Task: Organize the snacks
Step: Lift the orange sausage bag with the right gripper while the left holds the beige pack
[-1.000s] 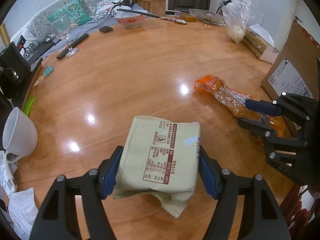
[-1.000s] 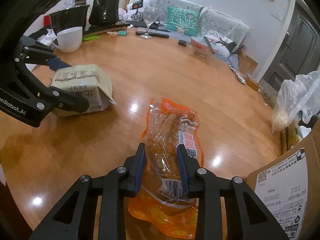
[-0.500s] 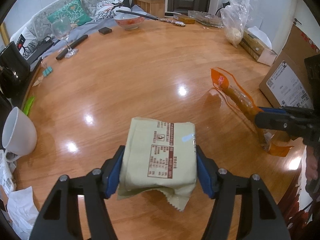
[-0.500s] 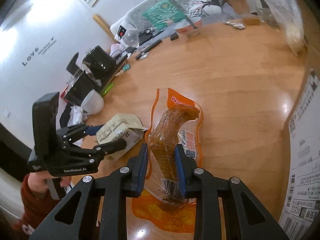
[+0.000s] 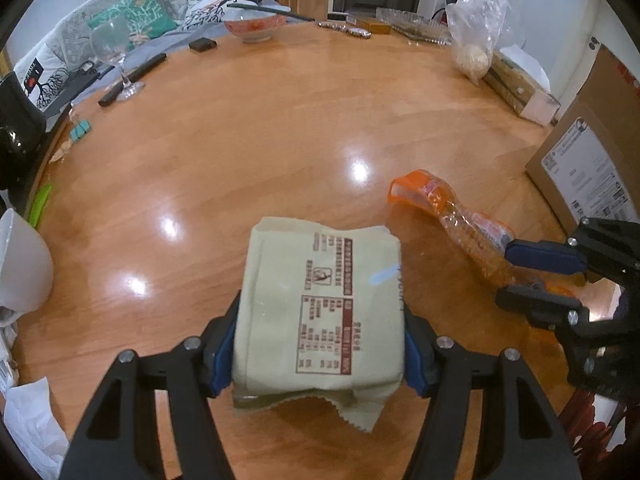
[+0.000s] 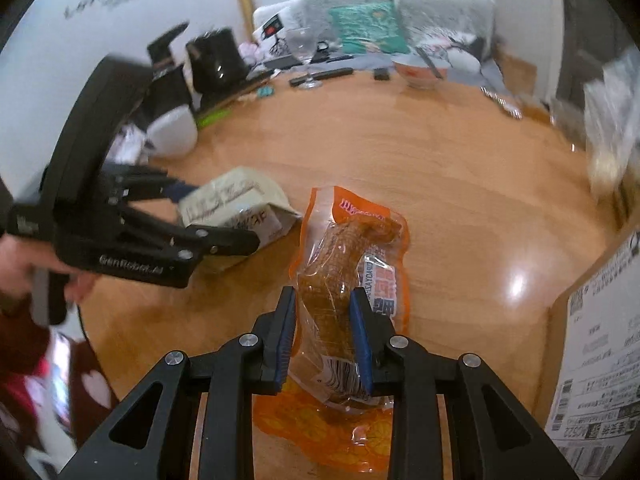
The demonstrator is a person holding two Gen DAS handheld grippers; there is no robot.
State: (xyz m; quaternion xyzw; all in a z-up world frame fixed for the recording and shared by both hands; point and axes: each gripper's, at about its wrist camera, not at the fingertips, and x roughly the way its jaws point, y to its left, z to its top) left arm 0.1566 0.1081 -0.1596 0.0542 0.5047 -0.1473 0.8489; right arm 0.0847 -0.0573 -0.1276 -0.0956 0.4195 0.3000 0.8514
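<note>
Left hand-held gripper [image 5: 318, 344]: blue-padded fingers clamped on both sides of a pale beige paper snack bag with dark red printed label [image 5: 320, 312], serrated bag edge hanging nearest the camera. Bag held over the glossy round wooden desk [image 5: 260, 140]; whether touching the surface, cannot tell.

Right hand-held gripper [image 6: 323, 338]: closed on the lower middle of a clear-and-orange plastic snack packet holding a brown baked piece [image 6: 348, 280]. Packet's orange bottom seal below the fingers, top end stretching forward and away. Seen from the left wrist view, same packet [image 5: 452, 216] lying slanted to the right of the beige bag, just beside it, far end toward the desk centre, right hand-held gripper [image 5: 536, 276] at its near end.

To the right of the right hand-held gripper: brown cardboard box with white shipping label [image 5: 588, 168], near the desk edge. To the left of the left hand-held gripper: white ceramic mug [image 5: 20, 264] and crumpled white paper [image 5: 32, 424].

Farther ahead: clear wine glass [image 5: 114, 52], long black remote [image 5: 132, 78], red-patterned bowl with dark chopsticks across it [image 5: 254, 26], clear plastic bag with pale round contents [image 5: 476, 24]. Beyond the desk: grey sofa with teal cushion [image 5: 132, 12].
</note>
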